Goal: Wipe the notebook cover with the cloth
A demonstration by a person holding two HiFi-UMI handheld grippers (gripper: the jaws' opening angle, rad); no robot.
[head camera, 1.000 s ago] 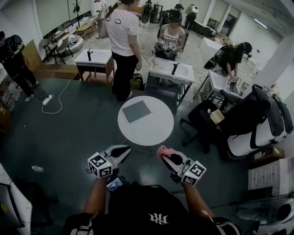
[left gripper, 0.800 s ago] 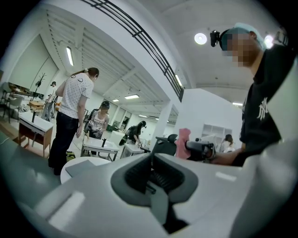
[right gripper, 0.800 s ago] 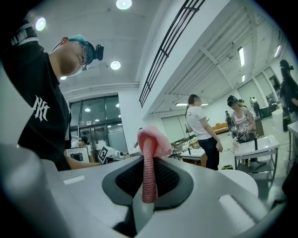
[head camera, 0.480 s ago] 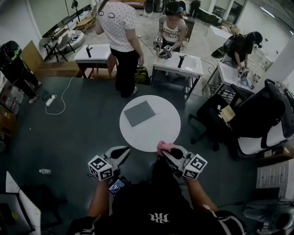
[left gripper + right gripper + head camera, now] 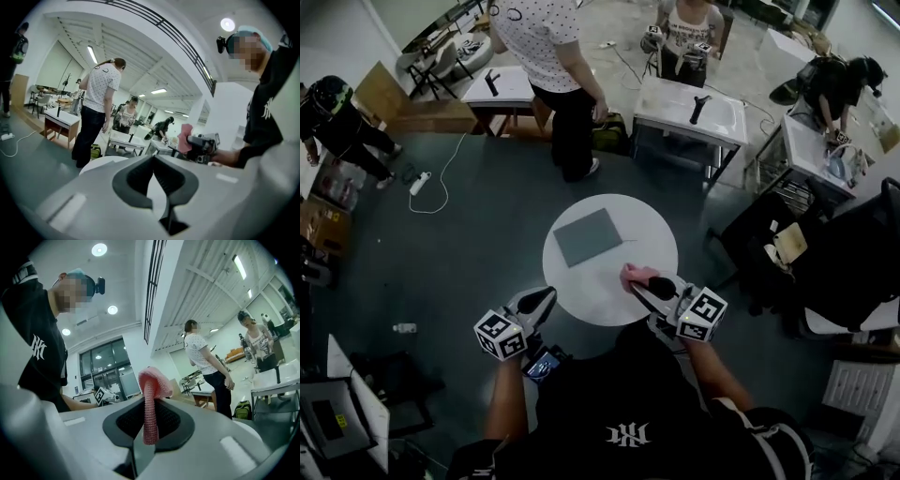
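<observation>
A grey notebook (image 5: 588, 235) lies flat on the left half of a round white table (image 5: 647, 244). My right gripper (image 5: 643, 283) hangs over the table's near edge, shut on a pink cloth (image 5: 633, 276). In the right gripper view the cloth (image 5: 150, 404) stands up from between the closed jaws. My left gripper (image 5: 538, 300) is just off the table's near left edge, shut with nothing in it. In the left gripper view its jaws meet, and the right gripper with the pink cloth (image 5: 186, 137) shows beyond them.
A person in a spotted white shirt (image 5: 546, 37) stands beyond the table. White work tables (image 5: 692, 108) with seated people lie further back. A black chair (image 5: 853, 253) is at the right, a cable and power strip (image 5: 419, 182) on the floor at the left.
Both grippers have come closer to the round table. The right gripper with the cloth now reaches over its near edge. The view has shifted forward.
</observation>
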